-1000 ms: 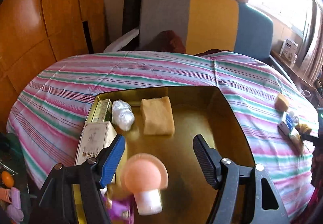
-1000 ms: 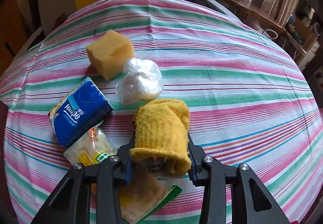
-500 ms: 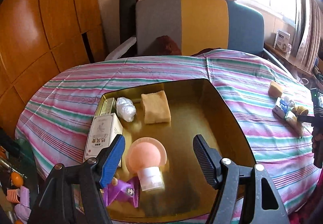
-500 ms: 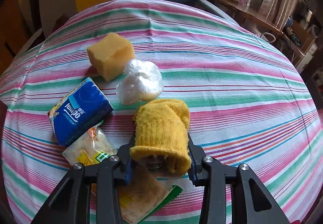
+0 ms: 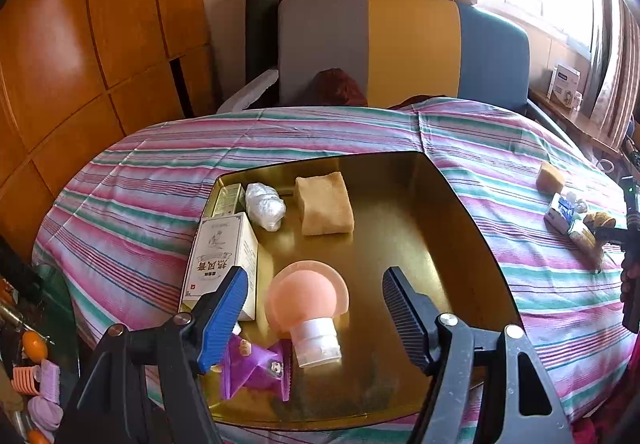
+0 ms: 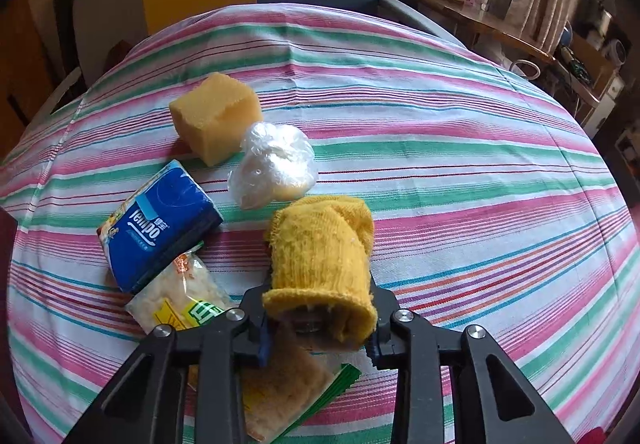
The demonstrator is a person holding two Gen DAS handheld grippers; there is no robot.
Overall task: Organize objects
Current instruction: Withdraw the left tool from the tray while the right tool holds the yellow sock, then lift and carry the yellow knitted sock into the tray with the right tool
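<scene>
Over the striped cloth, the right gripper (image 6: 320,328), jaws just closing, pinches the yellow knitted roll (image 6: 320,252), whose soft cover could slip off when lifted, while the left gripper (image 5: 316,308) hangs open and empty above the gold tray (image 5: 448,212).

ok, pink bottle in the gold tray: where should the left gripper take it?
Grip the white cap, the narrower, straight-sided end facing the left gripper. The pink bottle lies on its side in the gold tray; come from above, open jaws straddling the cap sideways.
</scene>
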